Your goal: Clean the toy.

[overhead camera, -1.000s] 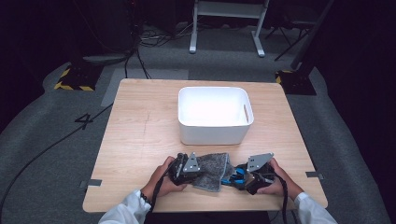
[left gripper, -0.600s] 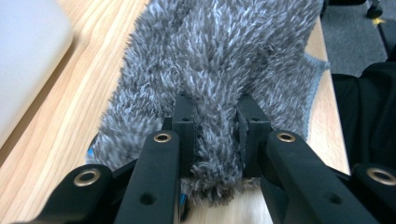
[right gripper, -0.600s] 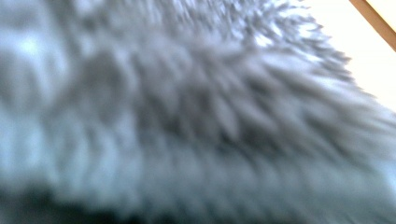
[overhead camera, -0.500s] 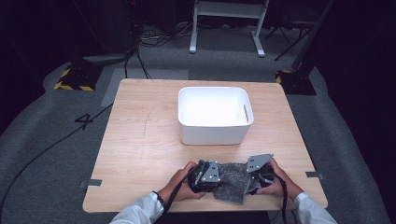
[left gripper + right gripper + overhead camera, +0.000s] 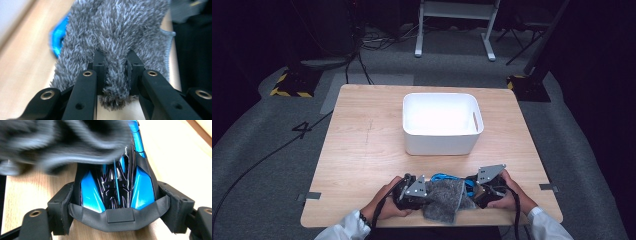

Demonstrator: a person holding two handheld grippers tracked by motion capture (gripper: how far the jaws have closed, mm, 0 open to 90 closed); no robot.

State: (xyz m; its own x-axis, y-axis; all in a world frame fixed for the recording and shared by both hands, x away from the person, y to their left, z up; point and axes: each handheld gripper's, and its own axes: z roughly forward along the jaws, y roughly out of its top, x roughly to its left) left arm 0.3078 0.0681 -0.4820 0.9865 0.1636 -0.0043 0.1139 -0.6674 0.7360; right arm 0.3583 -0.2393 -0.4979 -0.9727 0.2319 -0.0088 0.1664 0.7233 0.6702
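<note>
in the high view, at the lower middle of the frame, the person's left hand holds the left gripper at the near edge of the wooden table. its 2 jaws are clamped on a fold of the grey fuzzy cloth — the left gripper view shows the pile squeezed between the black fingertips at the centre of the frame, with a strip of blue at the upper left beside it.

the cloth lies draped between the 2 grippers, partly covering a blue and black shoe whose blue edge peeks out just above it.

to the right, the right hand holds the right gripper. in the right gripper view its jaws sit spread wide on either side of the shoe's heel end, pads touching it — clamped on the shoe, with the blurred cloth hanging over the upper left of that frame.

above them, in the middle of the high view, a white bin stands on the table, well apart from the hands.
</note>
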